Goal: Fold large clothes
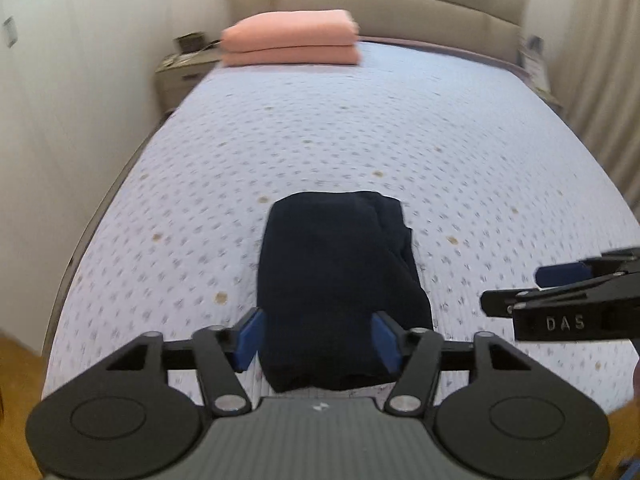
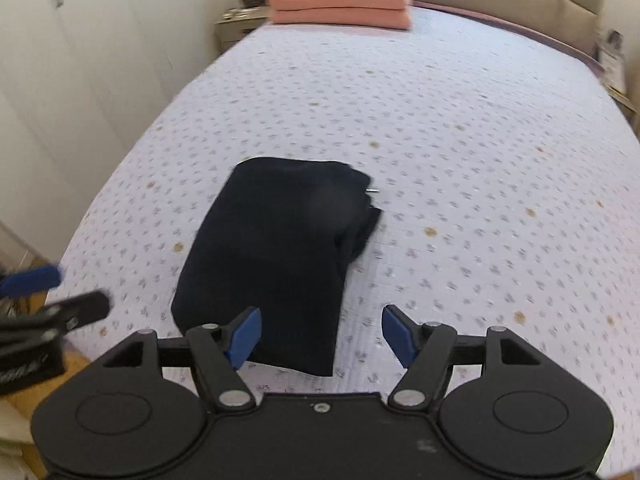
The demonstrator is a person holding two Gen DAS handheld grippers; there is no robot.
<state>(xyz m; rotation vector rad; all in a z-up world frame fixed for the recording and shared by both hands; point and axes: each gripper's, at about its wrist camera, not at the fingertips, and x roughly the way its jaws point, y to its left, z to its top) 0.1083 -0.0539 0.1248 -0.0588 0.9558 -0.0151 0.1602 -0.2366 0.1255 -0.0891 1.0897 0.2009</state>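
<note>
1. My left tongs (image 1: 318,338) sit at the bottom centre of the left view, spread wide, with one blue pad (image 1: 250,338) on each side of the near end of the dark garment (image 1: 336,280). I cannot tell whether the pads touch the cloth or hang just above it.
2. The garment is folded into a thick navy bundle, lying on the bed (image 1: 460,152) in the lower middle of the frame. Its left edge looks smooth; its right edge shows loose layers bunched unevenly.
3. In the right view the same garment (image 2: 276,256) lies centre-left, running from the middle of the frame down to the lower edge of the bedspread (image 2: 460,120).
4. My right tongs (image 2: 322,336) are at the bottom centre of that view, also spread wide and gripping nothing. Their left pad (image 2: 244,338) overlaps the garment's near right corner in the picture; the right pad sits over bare bedspread.
5. My right tongs (image 1: 560,288) also show at the right edge of the left view, well to the side of the garment.
6. My left tongs (image 2: 48,300) appear blurred at the left edge of the right view.
7. Two pink folded blankets (image 1: 290,38) are stacked at the top of the frame, against the beige headboard (image 1: 400,4).
8. A bedside table (image 1: 182,76) stands at the upper left, beside the white wall.
</note>
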